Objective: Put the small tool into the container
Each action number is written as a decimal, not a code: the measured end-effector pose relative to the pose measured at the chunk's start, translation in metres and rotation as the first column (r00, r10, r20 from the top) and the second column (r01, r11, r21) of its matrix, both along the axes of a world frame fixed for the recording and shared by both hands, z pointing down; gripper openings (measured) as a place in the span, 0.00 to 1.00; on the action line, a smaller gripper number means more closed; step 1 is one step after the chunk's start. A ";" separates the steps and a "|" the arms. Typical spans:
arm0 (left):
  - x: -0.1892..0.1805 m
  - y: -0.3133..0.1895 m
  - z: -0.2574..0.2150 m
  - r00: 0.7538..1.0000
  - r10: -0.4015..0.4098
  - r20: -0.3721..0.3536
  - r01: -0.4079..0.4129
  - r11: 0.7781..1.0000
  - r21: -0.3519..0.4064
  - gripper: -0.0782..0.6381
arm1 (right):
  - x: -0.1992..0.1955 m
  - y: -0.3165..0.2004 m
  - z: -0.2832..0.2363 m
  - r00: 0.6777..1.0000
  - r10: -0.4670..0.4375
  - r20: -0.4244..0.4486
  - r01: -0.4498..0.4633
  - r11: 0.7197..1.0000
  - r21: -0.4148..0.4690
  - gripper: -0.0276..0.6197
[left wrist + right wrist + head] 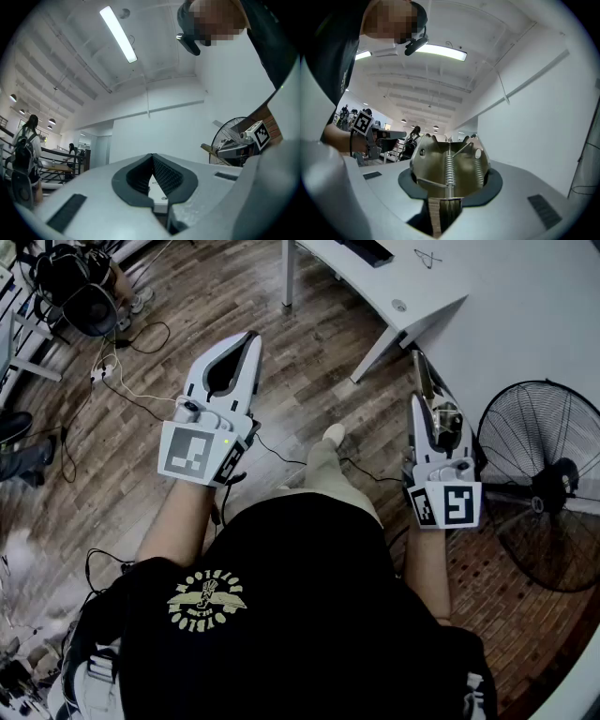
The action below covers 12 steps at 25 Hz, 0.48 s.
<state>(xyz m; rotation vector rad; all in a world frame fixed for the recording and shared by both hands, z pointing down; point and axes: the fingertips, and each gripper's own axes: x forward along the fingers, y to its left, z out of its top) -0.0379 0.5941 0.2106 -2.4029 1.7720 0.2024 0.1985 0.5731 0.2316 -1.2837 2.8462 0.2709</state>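
Observation:
The small tool (449, 171) is a shiny metal piece with coil springs and a toothed edge. My right gripper (450, 161) is shut on it, its dark pads pressing both sides. In the head view the tool (437, 414) stands up from the right gripper (435, 418), and a thin blade pokes out past the jaws. My left gripper (251, 337) is held out over the wooden floor, shut, with its tips meeting and nothing between them. The left gripper view shows its ribbed pads (165, 172) closed together, with the right gripper (234, 149) off to the right. No container is in view.
A white table (441, 282) stands ahead on the right. A black floor fan (544, 486) is close by the right hand. Cables (122, 381) trail over the wooden floor at left, near a dark bag (80, 287). Other people stand far off in the hall.

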 end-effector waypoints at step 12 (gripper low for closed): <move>-0.022 -0.061 0.022 0.998 -0.048 0.030 0.049 0.998 -0.035 0.12 | 0.000 -0.067 0.021 0.999 -0.004 0.033 0.005 1.000 -0.009 0.25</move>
